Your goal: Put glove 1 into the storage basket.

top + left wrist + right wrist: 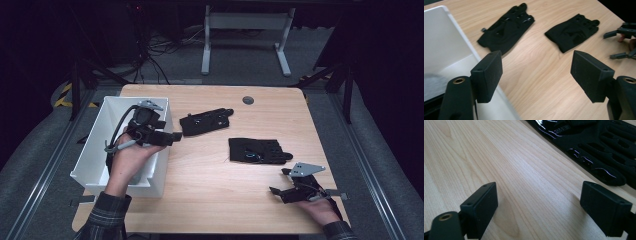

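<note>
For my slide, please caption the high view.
Two open grippers, left and right, near two black gloves and a white bin.

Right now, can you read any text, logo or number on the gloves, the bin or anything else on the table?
Nothing reads clearly.
Near glove: glossy raised lettering by its cuff in the right gripper view, too blurred and oblique to read.
Near glove: a small bluish mark in the high view, too small to read.
Far glove: no legible text.
White bin: no label visible.
Table: no markings.
</note>
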{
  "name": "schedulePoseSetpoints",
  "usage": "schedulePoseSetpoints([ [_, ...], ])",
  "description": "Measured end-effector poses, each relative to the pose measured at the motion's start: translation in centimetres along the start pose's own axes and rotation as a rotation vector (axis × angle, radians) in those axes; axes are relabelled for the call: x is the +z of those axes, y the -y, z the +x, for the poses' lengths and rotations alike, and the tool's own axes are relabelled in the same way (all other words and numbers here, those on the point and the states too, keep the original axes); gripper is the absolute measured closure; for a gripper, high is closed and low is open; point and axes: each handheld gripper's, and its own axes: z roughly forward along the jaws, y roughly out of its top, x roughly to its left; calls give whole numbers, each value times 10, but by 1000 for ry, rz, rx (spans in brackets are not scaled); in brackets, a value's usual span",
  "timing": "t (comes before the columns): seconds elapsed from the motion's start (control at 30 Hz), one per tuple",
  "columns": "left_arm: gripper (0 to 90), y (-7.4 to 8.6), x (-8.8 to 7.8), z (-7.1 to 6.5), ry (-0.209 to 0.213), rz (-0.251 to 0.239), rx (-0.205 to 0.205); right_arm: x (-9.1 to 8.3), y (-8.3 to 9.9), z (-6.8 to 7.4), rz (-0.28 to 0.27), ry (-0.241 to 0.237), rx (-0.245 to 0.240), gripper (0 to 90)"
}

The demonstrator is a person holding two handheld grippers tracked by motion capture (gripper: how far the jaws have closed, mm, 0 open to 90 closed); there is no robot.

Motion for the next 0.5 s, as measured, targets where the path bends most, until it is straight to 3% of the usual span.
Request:
schedulePoseSetpoints([
  [0.5, 265, 6, 49, -51, 93, 14, 72, 0, 0, 0, 0, 0, 0, 150],
])
